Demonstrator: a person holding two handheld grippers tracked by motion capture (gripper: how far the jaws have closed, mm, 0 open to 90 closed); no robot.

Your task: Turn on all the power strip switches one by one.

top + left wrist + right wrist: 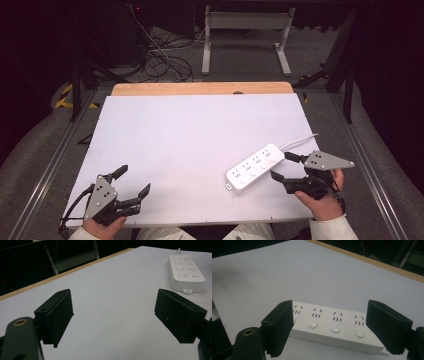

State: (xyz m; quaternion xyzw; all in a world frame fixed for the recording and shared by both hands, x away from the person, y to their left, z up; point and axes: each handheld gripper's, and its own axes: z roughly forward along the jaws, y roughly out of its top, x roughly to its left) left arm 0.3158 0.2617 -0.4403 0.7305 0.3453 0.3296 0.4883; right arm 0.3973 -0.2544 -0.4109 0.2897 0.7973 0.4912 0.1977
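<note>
Right gripper view: the two black jaws of the right gripper (329,327) stand wide apart, and nothing is held between them. They frame a white power strip (329,325) that lies flat on the table just beyond the pads. The pads do not press on it; one jaw overlaps one end of the strip in this view and the other jaw overlaps the opposite end. The strip carries a row of sockets, each with a round button below it.

High view: the right gripper (281,166) sits at the near right of the table, held in a hand (325,197) that enters from the bottom edge. Its jaws point toward the right-hand end of the power strip (255,167), close to it. The strip lies at an angle on the right half of the white table (190,130), with its white cord (300,141) running off toward the right edge. The left gripper (134,181) rests at the near left corner, well apart from the strip, with its jaws spread and bare.

Left gripper view: the left gripper (113,315) has both jaws wide apart over bare table surface, gripping nothing. The power strip (185,272) appears farther off at the upper right. A wooden edge (200,88) borders the far side of the table.
</note>
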